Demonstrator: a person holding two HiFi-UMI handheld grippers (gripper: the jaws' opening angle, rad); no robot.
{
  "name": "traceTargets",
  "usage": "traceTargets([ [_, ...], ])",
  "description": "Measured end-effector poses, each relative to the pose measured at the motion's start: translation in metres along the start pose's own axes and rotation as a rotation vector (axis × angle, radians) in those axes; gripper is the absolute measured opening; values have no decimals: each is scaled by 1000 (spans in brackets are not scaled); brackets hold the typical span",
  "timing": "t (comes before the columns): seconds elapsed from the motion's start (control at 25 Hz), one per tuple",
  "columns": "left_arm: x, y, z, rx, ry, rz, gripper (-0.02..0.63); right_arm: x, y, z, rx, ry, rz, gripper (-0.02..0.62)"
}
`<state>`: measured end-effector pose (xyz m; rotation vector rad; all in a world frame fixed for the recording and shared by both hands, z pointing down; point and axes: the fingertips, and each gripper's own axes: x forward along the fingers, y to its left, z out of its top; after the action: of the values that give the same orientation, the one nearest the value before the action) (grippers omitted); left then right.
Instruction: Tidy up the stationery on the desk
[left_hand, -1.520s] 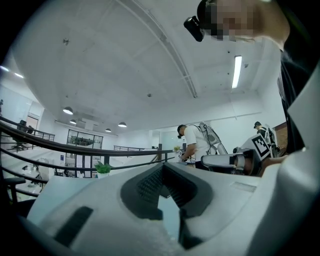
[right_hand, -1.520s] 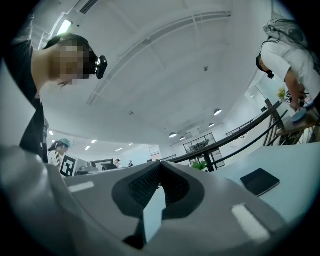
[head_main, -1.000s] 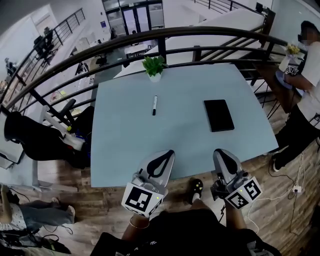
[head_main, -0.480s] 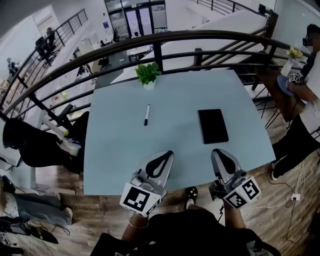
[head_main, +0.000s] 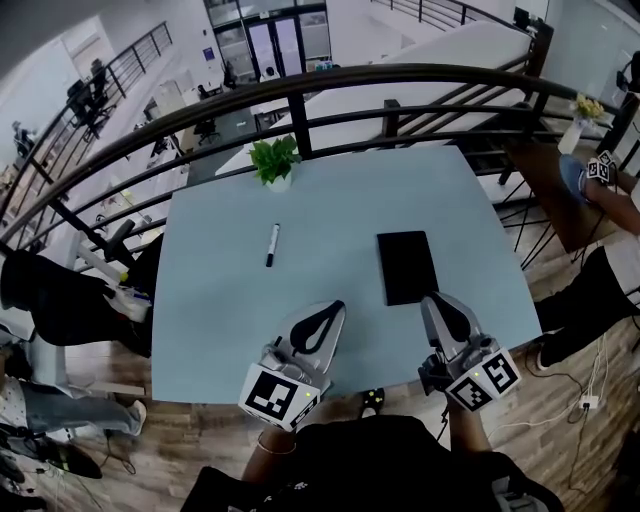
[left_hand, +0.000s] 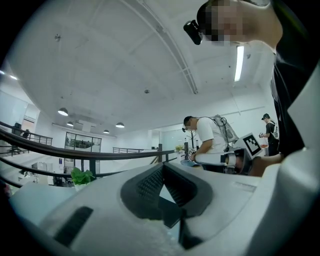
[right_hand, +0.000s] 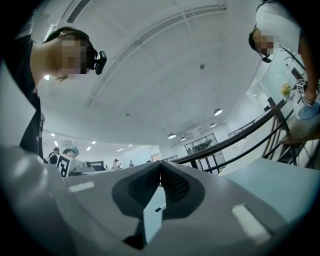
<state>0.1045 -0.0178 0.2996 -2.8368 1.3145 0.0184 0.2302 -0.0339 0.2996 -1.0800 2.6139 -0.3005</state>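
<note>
- The left tool (head_main: 336, 306) has its jaws together and empty, at lower centre over the worktop's (head_main: 210, 320) near edge.
- The right tool (head_main: 432, 298) is likewise closed on nothing, just below the black notebook (head_main: 406, 267).
- The pen (head_main: 272, 244) lies loose at centre left, well apart from both tools.
- Recommendation: open the jaws before reaching; grip the pen across its barrel and the notebook by its near edge.

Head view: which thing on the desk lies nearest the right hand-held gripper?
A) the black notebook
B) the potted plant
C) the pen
A: the black notebook lies just ahead of the right hand-held gripper, while the pen and the potted plant sit farther away, toward the left of the desk.
</note>
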Motion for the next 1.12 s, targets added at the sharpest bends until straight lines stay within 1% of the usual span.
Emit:
traceTargets([
  [0.16, 15, 0, -6, -12, 15, 29, -11, 0, -20, 4, -1, -4, 2, -8],
  [0.28, 25, 2, -13, -3, 35, 39, -11, 2, -31, 5, -2, 2, 10, -8],
  [0.56, 50, -1, -23, -6, 55, 62, -11, 1, -60, 4, 0, 27, 18, -8],
  [0.68, 58, 1, -31, -21, 65, 72, -9, 1, -69, 3, -15, 39, 15, -8],
  [0.84, 73, 1, -41, -30, 95, 81, -9, -1, -90, -2, -52, 76, -8, -8],
  [1.0, 83, -3, -56, -45, 136, 73, -6, -8, -113, -12, -57, 114, -40, -5],
  [1.12, 90, -1, -71, -57, 169, 61, 8, -7, -128, -24, -65, 150, -65, 0],
])
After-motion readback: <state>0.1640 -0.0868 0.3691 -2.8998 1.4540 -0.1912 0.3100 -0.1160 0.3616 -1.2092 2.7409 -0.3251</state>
